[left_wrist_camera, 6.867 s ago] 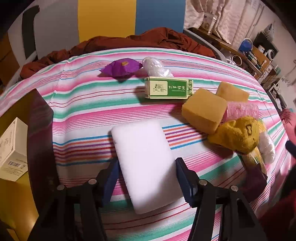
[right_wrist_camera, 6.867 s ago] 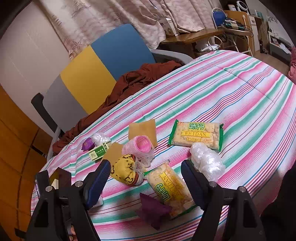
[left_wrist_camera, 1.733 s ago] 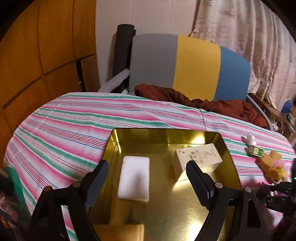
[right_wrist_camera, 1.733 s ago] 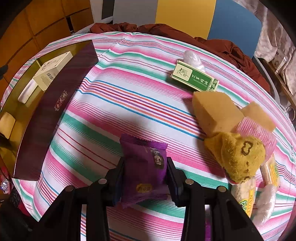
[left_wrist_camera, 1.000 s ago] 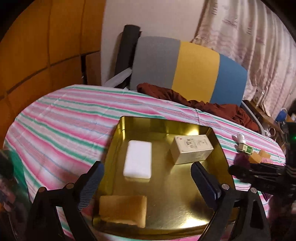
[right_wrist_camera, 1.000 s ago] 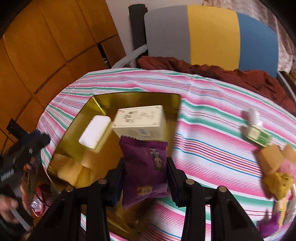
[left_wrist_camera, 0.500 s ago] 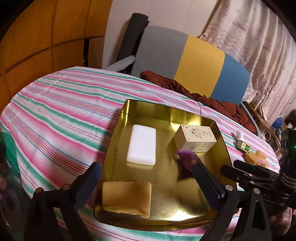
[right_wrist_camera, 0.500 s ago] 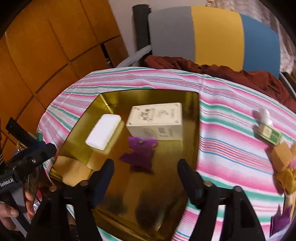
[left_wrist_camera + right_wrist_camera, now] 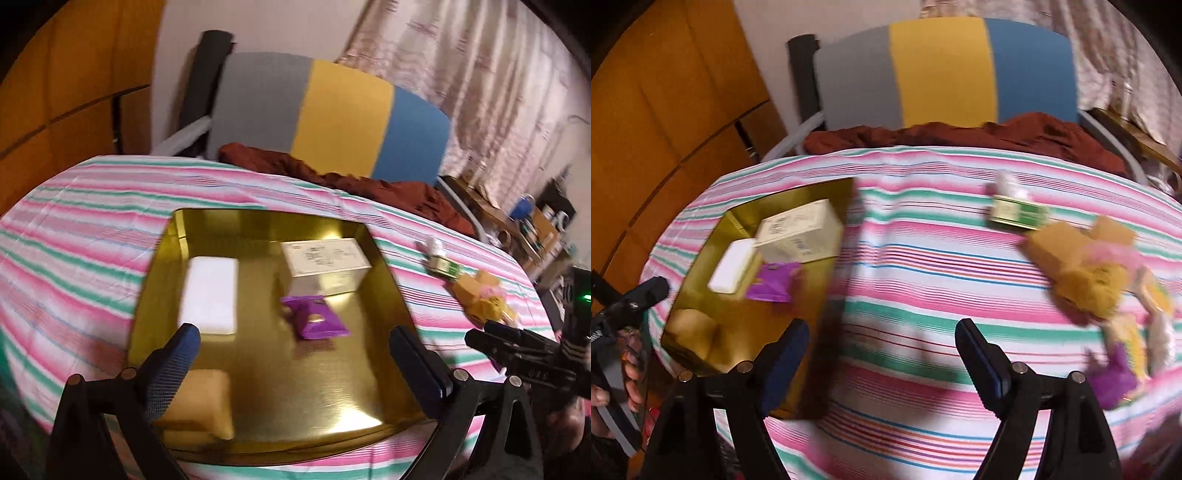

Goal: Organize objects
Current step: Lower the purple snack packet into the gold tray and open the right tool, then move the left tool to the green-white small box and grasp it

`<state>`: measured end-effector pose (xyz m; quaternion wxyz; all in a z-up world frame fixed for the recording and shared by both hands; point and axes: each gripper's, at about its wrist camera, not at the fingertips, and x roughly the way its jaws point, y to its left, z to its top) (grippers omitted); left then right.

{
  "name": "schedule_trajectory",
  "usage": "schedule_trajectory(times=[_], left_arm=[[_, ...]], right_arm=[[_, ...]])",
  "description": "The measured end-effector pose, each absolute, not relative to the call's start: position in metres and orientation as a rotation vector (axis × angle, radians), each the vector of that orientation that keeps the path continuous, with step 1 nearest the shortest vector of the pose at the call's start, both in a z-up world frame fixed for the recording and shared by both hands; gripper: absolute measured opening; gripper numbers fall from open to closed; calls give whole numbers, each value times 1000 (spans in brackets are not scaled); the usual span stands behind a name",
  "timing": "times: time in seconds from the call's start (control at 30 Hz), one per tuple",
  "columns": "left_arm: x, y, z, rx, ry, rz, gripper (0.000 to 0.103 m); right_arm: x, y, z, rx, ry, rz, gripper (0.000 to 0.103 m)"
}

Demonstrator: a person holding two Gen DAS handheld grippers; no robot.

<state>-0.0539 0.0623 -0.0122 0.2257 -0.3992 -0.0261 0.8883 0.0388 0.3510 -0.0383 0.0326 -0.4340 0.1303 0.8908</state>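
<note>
A gold tray (image 9: 332, 417) sits on the striped table. In it lie a purple snack packet (image 9: 316, 323), a white block (image 9: 211, 295), a cream box (image 9: 325, 264) and a tan sponge (image 9: 201, 404). My left gripper (image 9: 299, 365) is open and empty above the tray's near side. My right gripper (image 9: 882, 358) is open and empty over the striped cloth, right of the tray (image 9: 701, 343). The purple packet (image 9: 774, 282) also shows there, in the tray. On the right lie a green box (image 9: 1017, 214), tan sponges (image 9: 1056, 243), a yellow plush (image 9: 1089, 284) and another purple packet (image 9: 1113, 376).
A chair with a grey, yellow and blue back (image 9: 332, 129) stands behind the table with a brown cloth (image 9: 332, 177) on it. Wooden panels (image 9: 665, 110) are at the left. The right gripper's body (image 9: 524, 354) shows at the right edge of the left wrist view.
The right gripper opened and let go of the purple packet into the tray, then swung right, away over the cloth. The left gripper stayed open above the tray.
</note>
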Motion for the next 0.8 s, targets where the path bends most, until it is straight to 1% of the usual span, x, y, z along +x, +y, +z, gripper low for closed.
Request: schedule_trajectory(times=[0.2,0.3,0.4,0.5,0.6,0.7,0.8], left_arm=[[-52,104,3,-1033,36,2376,103],[-52,128,9,-1001,86,2325,103],[-53,151,13,-1011,98,2273,103],[-54,183,15,-1016,185,2239,103],[-60,216,14,-1044,232,2206,103],[-74,244,8,-1091,241,2192,103],[-91,274,-1,-1173,196,2144,103]], right_arm=[[69,425,-26,-1222,441,2581,83],[83,466,-20,-1128,501,2504,83],[97,501,-19,-1042,568,2421,83],[112,530,-26,-970,650,2346,83],[128,554,-40,-914,889,2296,83],[137,561,-39,-846,945,2293,83],[138,561,-37,-827,957,2319,83]])
